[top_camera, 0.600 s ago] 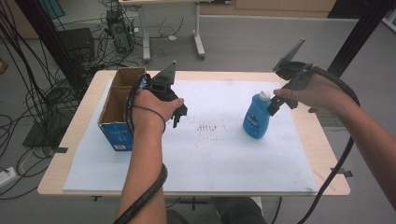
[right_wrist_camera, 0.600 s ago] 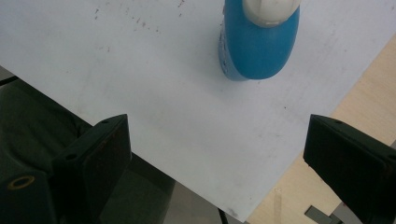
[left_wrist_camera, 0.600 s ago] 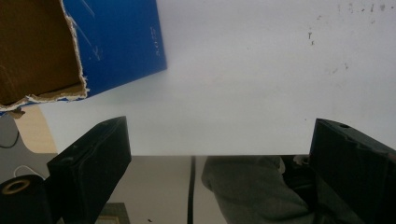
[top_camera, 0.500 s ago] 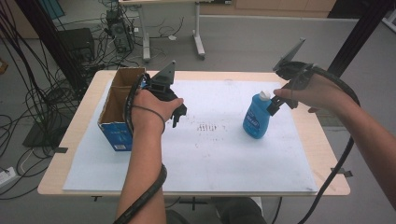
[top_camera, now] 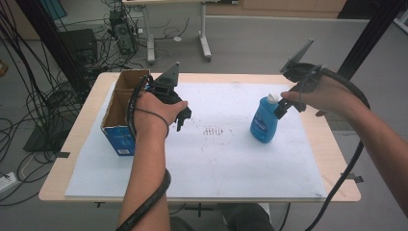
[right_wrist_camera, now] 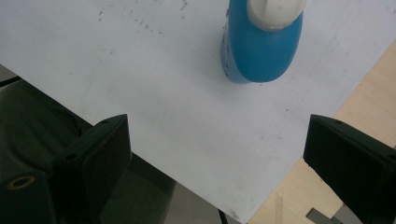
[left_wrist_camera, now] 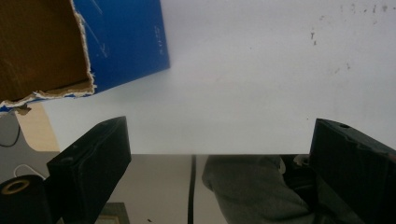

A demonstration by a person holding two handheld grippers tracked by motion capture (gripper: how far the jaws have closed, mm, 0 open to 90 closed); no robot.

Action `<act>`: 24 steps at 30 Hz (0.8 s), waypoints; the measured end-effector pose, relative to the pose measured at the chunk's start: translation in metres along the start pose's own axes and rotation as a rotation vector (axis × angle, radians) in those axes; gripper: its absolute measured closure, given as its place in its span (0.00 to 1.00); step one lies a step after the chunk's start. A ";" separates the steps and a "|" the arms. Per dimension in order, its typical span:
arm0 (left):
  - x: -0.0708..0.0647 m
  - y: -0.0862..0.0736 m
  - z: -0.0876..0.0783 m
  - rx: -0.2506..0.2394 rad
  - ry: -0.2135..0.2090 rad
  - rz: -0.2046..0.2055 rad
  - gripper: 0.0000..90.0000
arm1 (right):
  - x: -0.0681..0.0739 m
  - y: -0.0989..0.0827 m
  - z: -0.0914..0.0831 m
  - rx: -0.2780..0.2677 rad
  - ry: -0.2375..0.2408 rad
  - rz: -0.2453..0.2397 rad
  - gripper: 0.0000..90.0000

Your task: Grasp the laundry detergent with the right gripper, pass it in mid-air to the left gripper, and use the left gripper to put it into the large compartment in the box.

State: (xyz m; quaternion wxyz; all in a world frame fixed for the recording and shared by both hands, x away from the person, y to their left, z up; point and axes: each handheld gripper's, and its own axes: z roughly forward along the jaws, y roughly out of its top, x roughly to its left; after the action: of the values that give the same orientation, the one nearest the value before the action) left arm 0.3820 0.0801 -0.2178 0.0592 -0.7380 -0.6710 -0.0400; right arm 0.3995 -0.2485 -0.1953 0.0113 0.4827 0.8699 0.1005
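On the white sheet point(top_camera: 202, 159) a blue bottle point(top_camera: 263, 122) with white cap stands upright; both grippers gape empty.

Lighting is even and diffuse, apparently from overhead; no single lamp direction can be told. The white sheet point(top_camera: 231, 159) reads bright in the high view, without blown-out glare. Shadows are soft: a faint one lies under the blue bottle point(top_camera: 264, 126), and a light one beside the blue box point(top_camera: 119, 139). The high view is moderately sharp, with slight softness and compression noise on the cables at the left edge. In the left gripper view, the black jaws in the foreground are blurred and dark, and the sheet looks washed pale. In the right gripper view, the bottle's cap point(right_wrist_camera: 275, 11) is overexposed and soft, and the near jaws are out of focus.
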 end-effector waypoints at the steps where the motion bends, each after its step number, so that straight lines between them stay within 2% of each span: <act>1: 0.000 0.000 0.000 -0.002 0.000 0.002 0.07 | -0.001 0.000 0.000 0.000 -0.001 0.001 0.08; 10: -0.001 0.001 -0.002 -0.004 -0.003 0.009 0.07 | -0.009 -0.005 0.001 -0.006 -0.012 0.003 0.06; 24: 0.002 0.001 -0.004 -0.024 -0.001 0.008 0.06 | -0.028 -0.009 0.013 -0.011 -0.003 -0.006 0.06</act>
State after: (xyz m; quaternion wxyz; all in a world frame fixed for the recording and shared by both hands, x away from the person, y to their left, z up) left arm 0.3836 0.0811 -0.2135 0.0499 -0.7414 -0.6676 -0.0475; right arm 0.4080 -0.2744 -0.2123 0.0157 0.4800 0.8709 0.1043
